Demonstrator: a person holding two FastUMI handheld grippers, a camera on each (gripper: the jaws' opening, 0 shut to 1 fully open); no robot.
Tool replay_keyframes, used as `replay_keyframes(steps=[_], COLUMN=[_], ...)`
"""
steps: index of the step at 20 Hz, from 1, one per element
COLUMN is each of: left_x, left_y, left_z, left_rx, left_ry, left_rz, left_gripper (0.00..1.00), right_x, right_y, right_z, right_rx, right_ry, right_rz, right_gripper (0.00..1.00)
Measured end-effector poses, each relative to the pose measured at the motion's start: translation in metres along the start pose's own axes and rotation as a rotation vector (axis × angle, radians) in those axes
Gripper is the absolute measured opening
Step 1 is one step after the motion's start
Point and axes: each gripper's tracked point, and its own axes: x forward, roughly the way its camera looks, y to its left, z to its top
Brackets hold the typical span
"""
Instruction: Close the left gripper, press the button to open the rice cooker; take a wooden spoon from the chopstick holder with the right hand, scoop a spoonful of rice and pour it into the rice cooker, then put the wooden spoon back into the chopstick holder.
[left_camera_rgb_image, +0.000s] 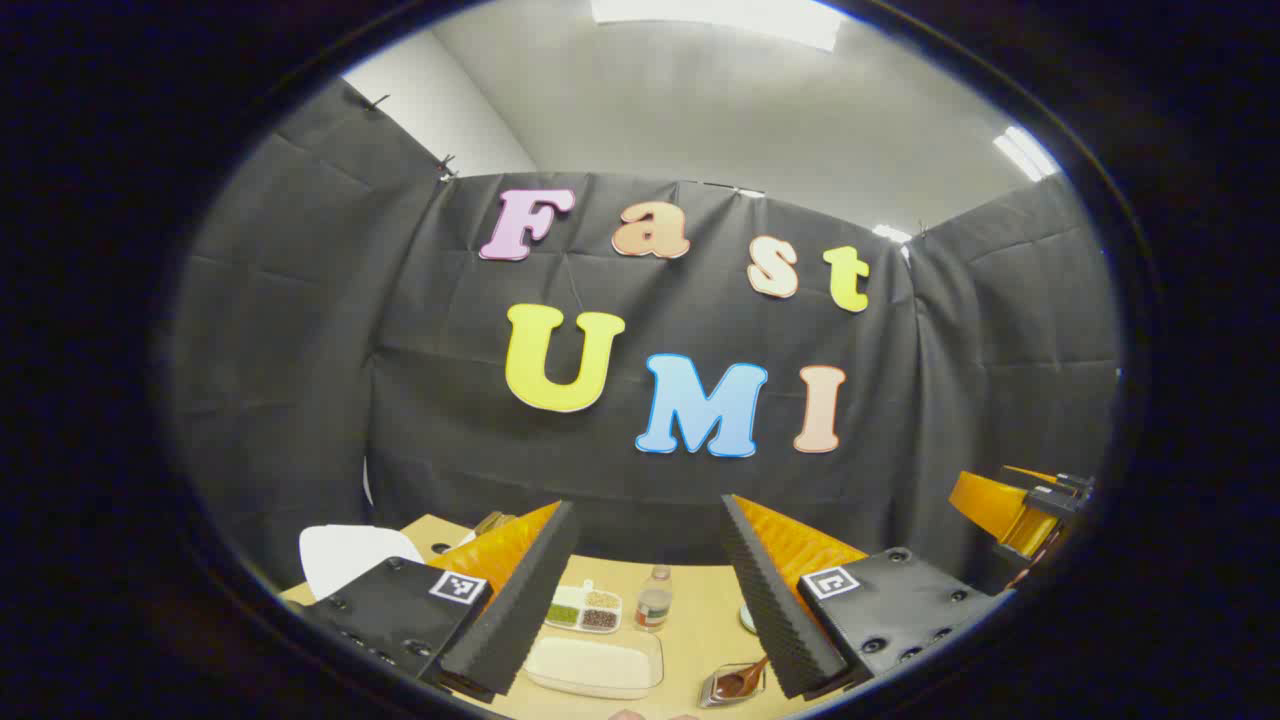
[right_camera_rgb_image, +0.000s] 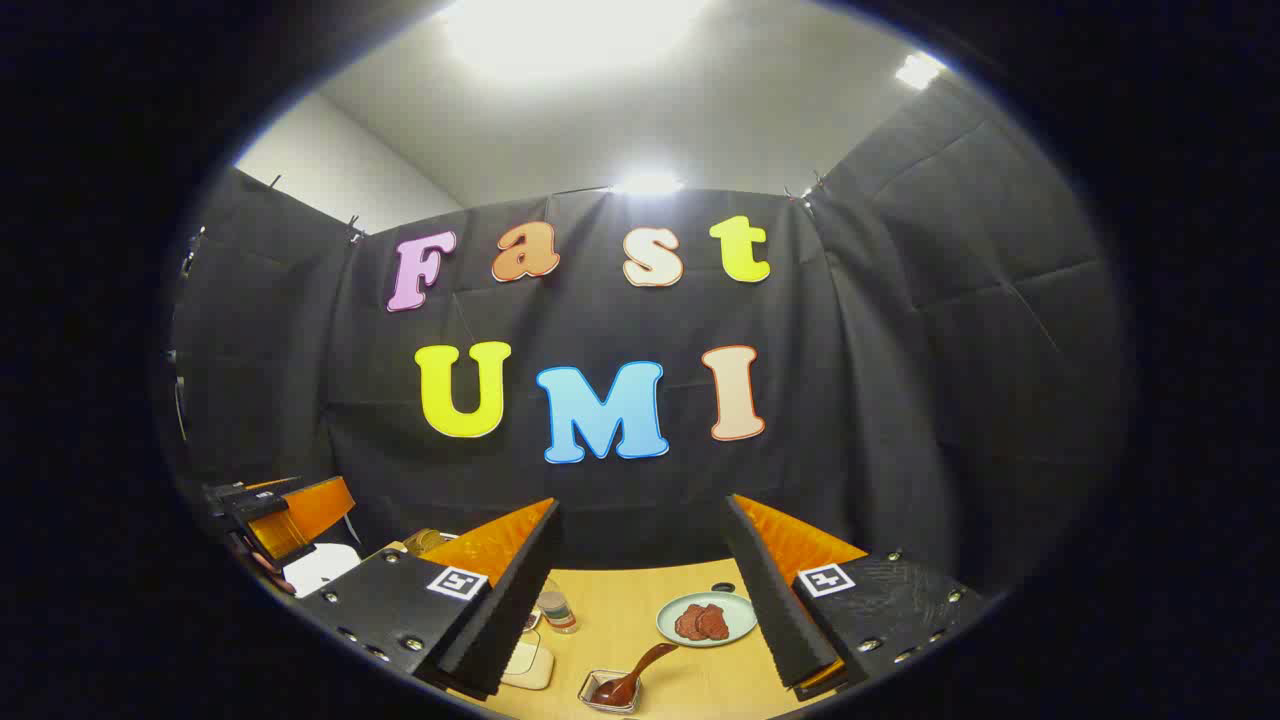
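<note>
The wooden table (left_camera_rgb_image: 690, 620) is the landmark. On its left end sits the white rice cooker (left_camera_rgb_image: 345, 555), lid still down, largely cut off behind the left gripper (left_camera_rgb_image: 640, 590), whose jaws stand wide apart, empty. Mid-table lies the pale rice tray (left_camera_rgb_image: 597, 663). The right gripper (right_camera_rgb_image: 640, 580) hovers above the table, jaws wide, holding nothing. At the near edge the wooden spoon (right_camera_rgb_image: 633, 676) leans in a small clear holder (right_camera_rgb_image: 605, 692): light, stiff, smooth; best pinched mid-handle. The cooker's button is hidden
</note>
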Motion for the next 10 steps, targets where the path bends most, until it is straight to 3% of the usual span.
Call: replay_keyframes(steps=[10], left_x=[0.001], left_y=[0.011], left_z=[0.017], left_rx=[0.055], left_ry=[-0.031], left_rz=[-0.014], left_gripper=[0.99], right_x=[-0.003], right_y=[0.007], right_z=[0.003], right_rx=[0.000], right_ry=[-0.010], right_rz=[-0.016], right_gripper=[0.97])
